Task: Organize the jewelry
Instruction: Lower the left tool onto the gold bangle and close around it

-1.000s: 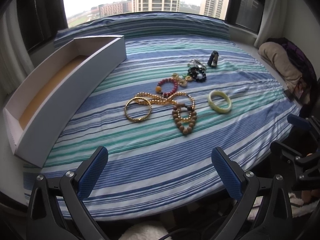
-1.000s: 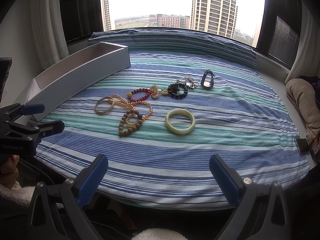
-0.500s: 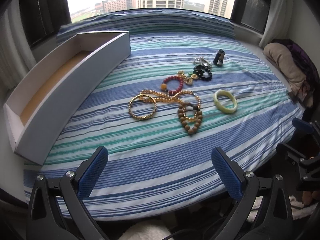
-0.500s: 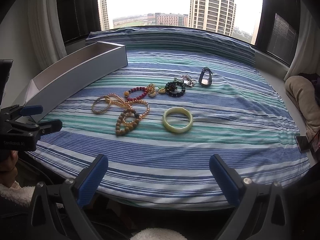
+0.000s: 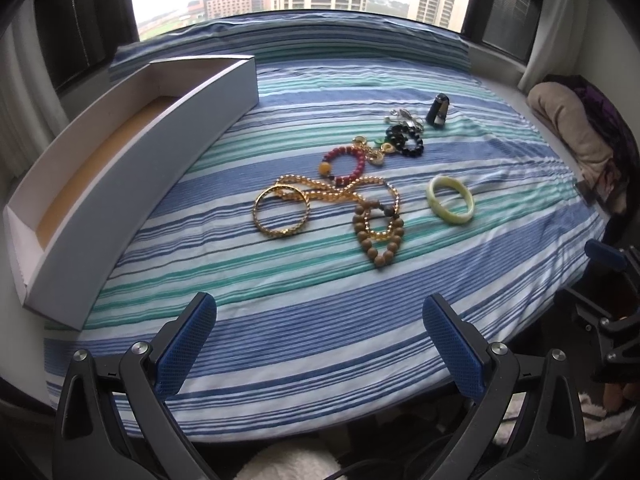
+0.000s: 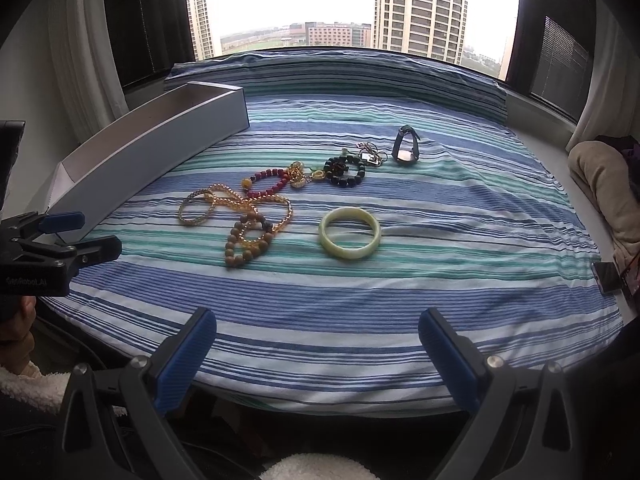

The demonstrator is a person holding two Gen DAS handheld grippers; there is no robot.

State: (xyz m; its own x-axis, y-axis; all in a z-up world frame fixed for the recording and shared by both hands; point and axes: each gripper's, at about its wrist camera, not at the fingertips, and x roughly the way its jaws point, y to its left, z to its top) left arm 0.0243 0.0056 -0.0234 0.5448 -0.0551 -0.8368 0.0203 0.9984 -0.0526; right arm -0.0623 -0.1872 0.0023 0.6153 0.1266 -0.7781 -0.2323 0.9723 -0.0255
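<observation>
Jewelry lies in a loose pile mid-bed: a gold bangle, a gold bead chain, a brown wooden bead bracelet, a red bead bracelet, a black bead bracelet, a pale green jade bangle and a dark watch. The jade bangle and watch also show in the right wrist view. A long white box lies open at the left. My left gripper and right gripper are open and empty, near the bed's front edge.
The blue and green striped bedspread covers the bed. A beige and purple bundle of cloth lies at the right edge. A phone lies at the right. The window runs behind the bed.
Both grippers have moved forward towards the jewelry; the pile looks larger and nearer. Both stay open. Nothing on the bed has moved.
</observation>
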